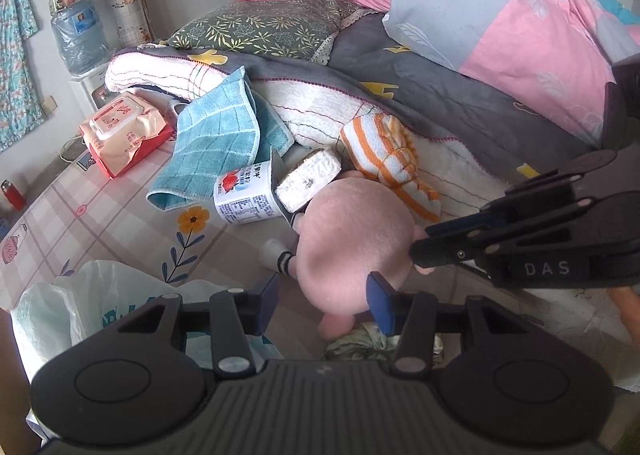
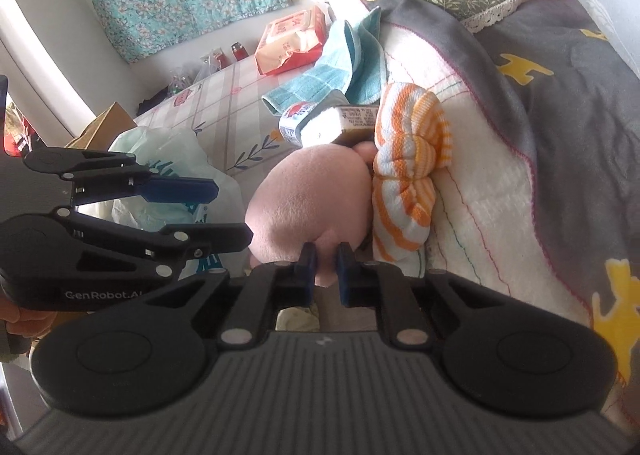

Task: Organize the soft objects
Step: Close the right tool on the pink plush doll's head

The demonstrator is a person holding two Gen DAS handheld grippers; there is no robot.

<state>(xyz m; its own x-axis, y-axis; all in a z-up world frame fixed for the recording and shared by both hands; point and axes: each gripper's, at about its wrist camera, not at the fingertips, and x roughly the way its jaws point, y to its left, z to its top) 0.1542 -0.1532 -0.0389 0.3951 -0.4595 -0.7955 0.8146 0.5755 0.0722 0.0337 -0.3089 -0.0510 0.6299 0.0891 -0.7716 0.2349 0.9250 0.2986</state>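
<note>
- My right claw [image 2: 326, 259] is pinched on a small nub of the one pink plush toy [image 2: 308, 195], which lies on the bed between my claws.
- My left claw [image 1: 324, 299] stands half wide around the plush's lower end, gripping nothing.
- Just beyond: one orange-striped cloth [image 1: 388, 153], one yogurt cup [image 1: 244, 195], one white packet [image 1: 310, 179].
- Farther: one blue checked towel [image 1: 216, 139], one wet-wipes pack [image 1: 124, 131].
- Farthest: one leafy pillow [image 1: 264, 29].

Pale pink plush toy [image 1: 356, 231], orange-and-white striped cloth [image 2: 404, 175], teal checked towel [image 1: 212, 143], grey blanket [image 2: 560, 67] with yellow shapes.
</note>
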